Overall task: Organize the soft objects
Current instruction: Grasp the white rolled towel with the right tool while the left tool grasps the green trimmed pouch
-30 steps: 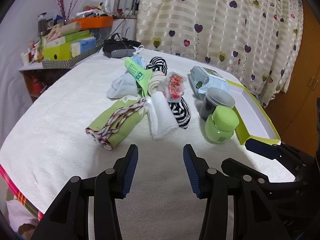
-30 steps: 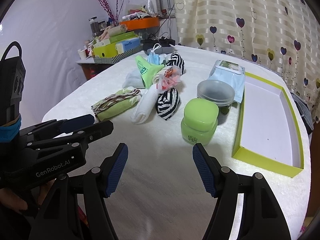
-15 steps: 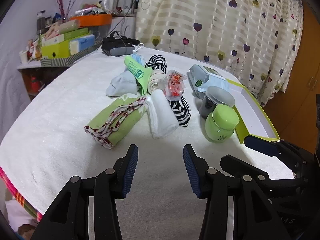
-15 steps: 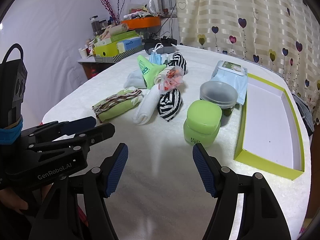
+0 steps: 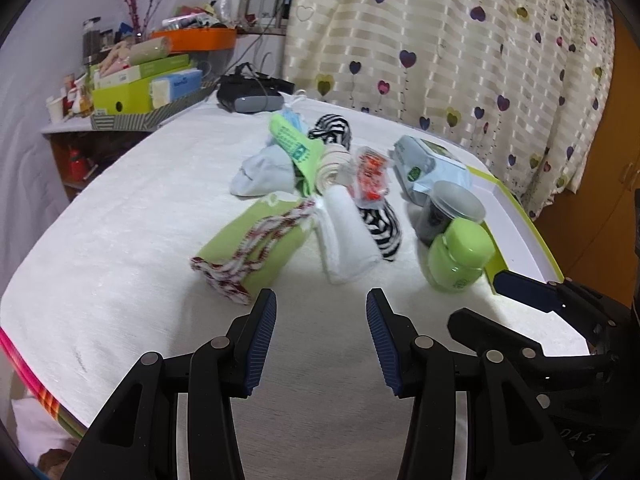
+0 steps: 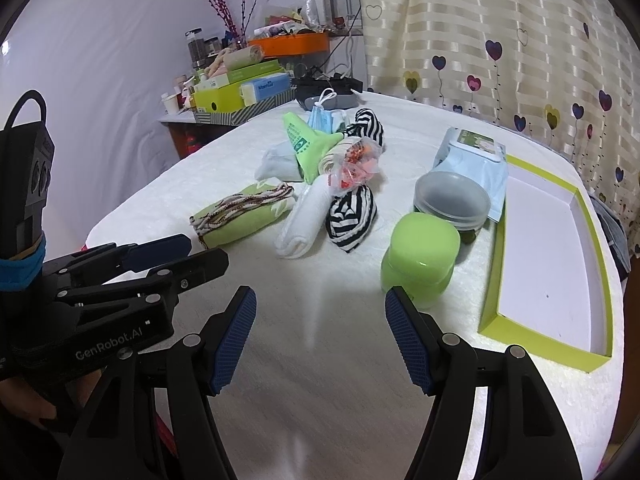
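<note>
several soft things lie heaped on the white-covered tabletop (image 5: 120, 240), all to the left of the lime-rimmed tray (image 6: 548, 248), which serves as the landmark. furthest from the tray is a folded green cloth (image 5: 256, 248) with a red-and-white braided cord across it. next toward the tray come a rolled white towel (image 5: 348, 240) and a black-and-white striped fabric (image 5: 384, 228). behind those sit a pale sock (image 5: 260, 172), a green sock with grip dots (image 5: 294, 144) and a crinkly clear packet with orange contents (image 5: 370, 176). a green jar (image 6: 420, 260) and a grey lidded tub (image 6: 452, 200) stand just beside the tray's left wall, with a pack of wipes (image 6: 476, 152) behind them.

the textiles look light, limp and easily compressed. i judge a pinch across the middle of a roll or fold would keep it from unravelling, while a hold on a loose end would likely let it trail. the cord may snag. the jar and tub are rigid and probably not part of the sorting.

the left gripper (image 5: 322, 336) hovers over bare cloth in front of the heap, jaws moderately apart and empty. the right gripper (image 6: 320, 336) has its jaws wide, also empty, with the green jar just beyond one tip.

readable writing: "genrobot.ai" on the left gripper's body in the right wrist view. labels on the wipes and jar are too small to read.
</note>
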The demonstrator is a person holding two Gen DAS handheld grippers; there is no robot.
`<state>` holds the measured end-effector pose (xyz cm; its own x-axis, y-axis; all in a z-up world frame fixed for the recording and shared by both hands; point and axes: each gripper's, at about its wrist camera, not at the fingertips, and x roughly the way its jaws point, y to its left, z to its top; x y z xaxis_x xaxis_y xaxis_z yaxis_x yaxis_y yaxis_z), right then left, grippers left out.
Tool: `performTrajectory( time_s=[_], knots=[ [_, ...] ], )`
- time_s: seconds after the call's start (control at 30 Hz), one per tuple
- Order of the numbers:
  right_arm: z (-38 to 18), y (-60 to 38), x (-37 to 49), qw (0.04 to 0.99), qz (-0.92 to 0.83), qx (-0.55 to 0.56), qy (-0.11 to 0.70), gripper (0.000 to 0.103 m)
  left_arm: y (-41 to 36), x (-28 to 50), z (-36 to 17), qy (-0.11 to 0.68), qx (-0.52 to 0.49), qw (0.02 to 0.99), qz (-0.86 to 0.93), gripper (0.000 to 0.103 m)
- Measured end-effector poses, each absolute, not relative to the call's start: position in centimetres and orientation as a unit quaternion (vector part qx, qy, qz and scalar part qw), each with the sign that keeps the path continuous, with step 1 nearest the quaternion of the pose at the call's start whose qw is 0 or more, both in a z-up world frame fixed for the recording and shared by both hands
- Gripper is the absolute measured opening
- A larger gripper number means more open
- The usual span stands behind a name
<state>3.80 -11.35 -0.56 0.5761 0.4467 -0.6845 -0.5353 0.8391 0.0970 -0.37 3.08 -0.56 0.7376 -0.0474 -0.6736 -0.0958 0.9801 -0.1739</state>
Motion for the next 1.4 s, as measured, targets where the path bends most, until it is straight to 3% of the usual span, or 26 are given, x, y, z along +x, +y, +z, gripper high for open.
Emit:
performTrajectory(
  time_s=[1.17, 1.4],
  knots=[
    [-2.3, -4.2, 9.0, 0.867, 0.289, -0.096, 0.394, 0.068, 10.5, 3.8, -1.1, 0.356, -0.098, 0.928, 0.045, 0.046],
    [-3.4, -2.5, 10.7, 0.863, 0.267, -0.121, 0.411, 0.058, 11.7, 4.0, -1.2, 0.350, -0.109, 0.930, 0.035, 0.047]
  ],
)
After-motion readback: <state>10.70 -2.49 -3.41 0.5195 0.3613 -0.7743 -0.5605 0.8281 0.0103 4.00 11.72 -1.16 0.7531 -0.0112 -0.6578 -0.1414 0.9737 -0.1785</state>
